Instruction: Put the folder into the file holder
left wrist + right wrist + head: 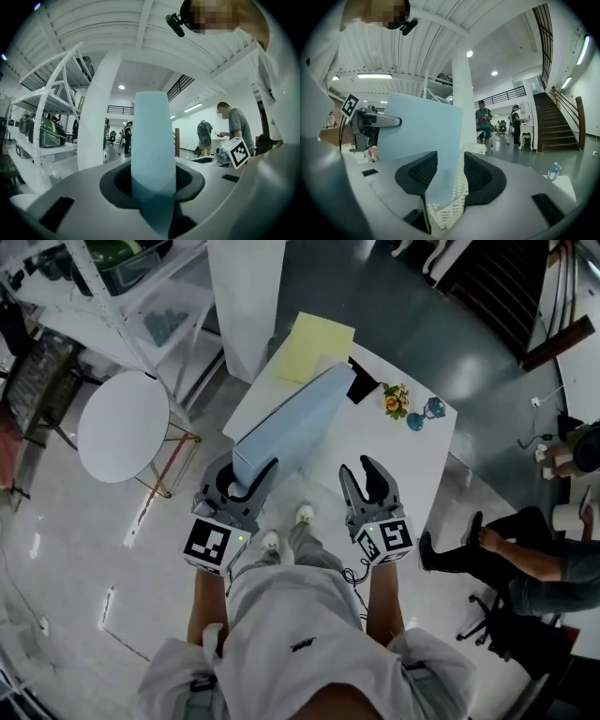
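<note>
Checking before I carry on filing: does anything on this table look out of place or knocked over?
Nothing looks spilled or damaged. Only the blue folder isn't at rest: the left claw grips one end and holds it on edge over the white table.

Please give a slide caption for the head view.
Left gripper clamps a blue folder over the white table; right gripper open.

Holding lt-blue folder (292, 420) by near end in left claw (249, 480) over white tabletop (417, 460), right claw (366, 474) beside, jaws apart, yellow sheet (317, 345) beyond.
</note>
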The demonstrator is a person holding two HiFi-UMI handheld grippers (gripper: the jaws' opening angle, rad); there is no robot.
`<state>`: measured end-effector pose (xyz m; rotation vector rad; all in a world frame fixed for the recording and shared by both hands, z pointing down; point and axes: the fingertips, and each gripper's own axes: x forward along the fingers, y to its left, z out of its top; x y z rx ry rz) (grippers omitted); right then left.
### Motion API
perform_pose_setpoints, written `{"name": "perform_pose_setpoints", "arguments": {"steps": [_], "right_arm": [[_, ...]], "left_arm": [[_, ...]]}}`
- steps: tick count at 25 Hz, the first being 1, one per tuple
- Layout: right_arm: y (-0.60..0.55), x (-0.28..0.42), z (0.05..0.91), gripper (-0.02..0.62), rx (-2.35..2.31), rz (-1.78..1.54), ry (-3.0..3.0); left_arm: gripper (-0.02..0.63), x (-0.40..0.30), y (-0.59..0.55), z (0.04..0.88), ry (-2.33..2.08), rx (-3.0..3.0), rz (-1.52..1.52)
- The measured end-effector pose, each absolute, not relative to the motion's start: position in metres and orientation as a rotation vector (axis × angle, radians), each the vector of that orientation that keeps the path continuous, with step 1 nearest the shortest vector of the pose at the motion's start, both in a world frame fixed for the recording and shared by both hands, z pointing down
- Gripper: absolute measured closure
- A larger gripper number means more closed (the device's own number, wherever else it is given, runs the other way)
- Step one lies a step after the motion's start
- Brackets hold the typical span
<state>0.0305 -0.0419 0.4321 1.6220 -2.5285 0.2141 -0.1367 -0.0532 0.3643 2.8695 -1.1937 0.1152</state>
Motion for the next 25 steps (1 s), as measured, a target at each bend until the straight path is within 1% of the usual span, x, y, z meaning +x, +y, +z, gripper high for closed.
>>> {"name": "perform_pose_setpoints", "arguments": {"steps": [7,16,25], "right_arm": [[-0.073,0.039,0.441,0.420,1.544,0.228,-2.569],[-0.105,0.054,0.457,0.430,1.456,0.259,-2.600],[-0.120,0.060,0.469,0.437,1.390,0.273,-2.623]], "left_arm": [[0.456,-0.122,-0.086,0.349,-1.359,2.814,-0.038],[0.456,-0.094,-0.122,0.358,-1.506,2.738,-0.156],[0.456,-0.083,-0.139,0.369,-1.700,2.595,-0.243]]}}
